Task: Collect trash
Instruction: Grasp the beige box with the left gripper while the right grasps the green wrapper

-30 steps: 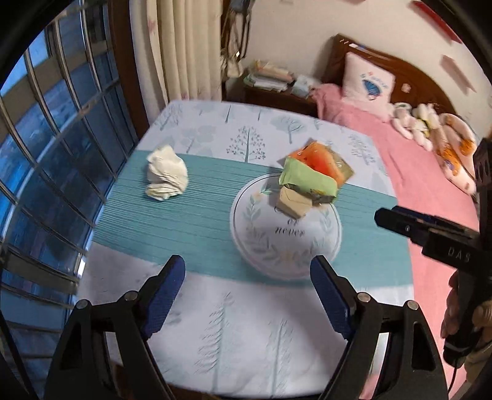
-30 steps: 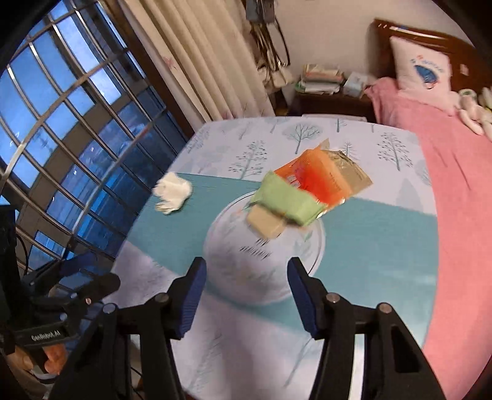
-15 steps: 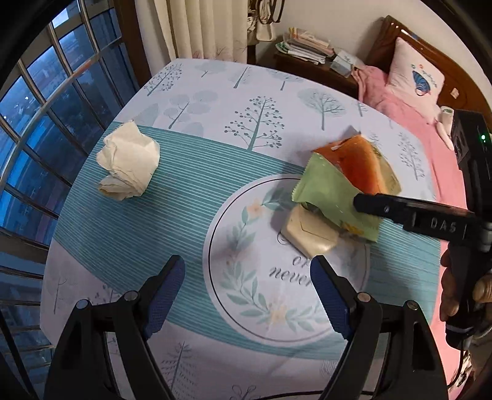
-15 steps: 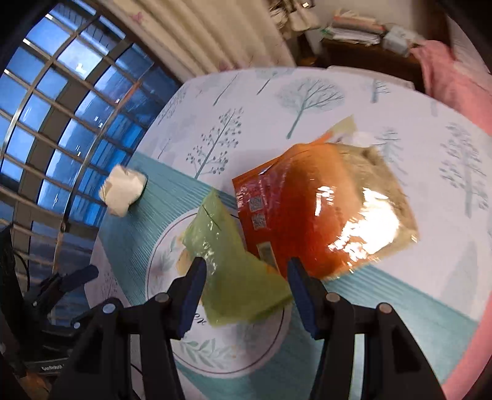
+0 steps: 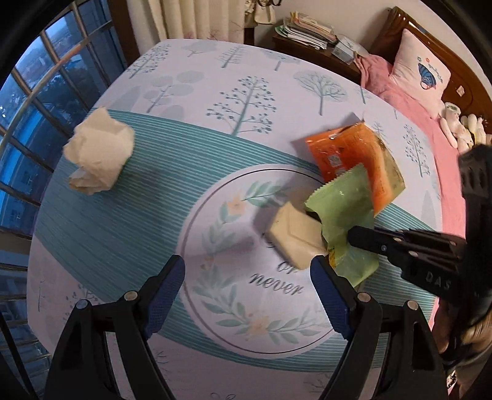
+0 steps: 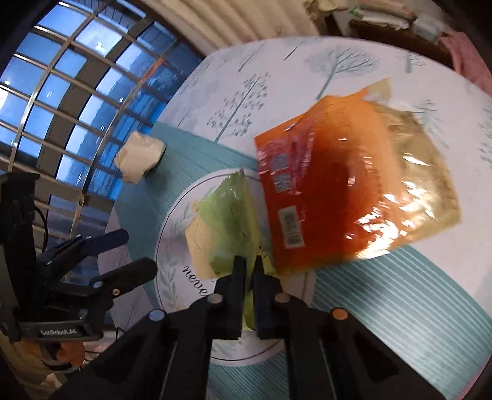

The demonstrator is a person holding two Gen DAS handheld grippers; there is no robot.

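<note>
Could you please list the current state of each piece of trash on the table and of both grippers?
Green wrapper: pinched at one edge by the right gripper.
Orange wrapper: lying flat, untouched.
Beige packet: partly under the green wrapper.
Crumpled tissue: lying apart, untouched.
Right gripper: jaws have just been closing, shut on the green wrapper.
Left gripper: open, holding nothing.

A home bedroom is showing here. A bed [image 5: 430, 129] in pink bedding is lying beside a table [image 5: 215, 80] that is wearing a tree-print cloth. A pillow [image 5: 421, 74] is leaning against a dark wooden headboard [image 5: 396, 21], and soft toys [image 5: 461, 129] are sitting on the bedding. A nightstand [image 5: 310, 43] is holding stacked papers, and curtains [image 5: 184, 15] are hanging beside a barred window [image 5: 27, 92].
</note>
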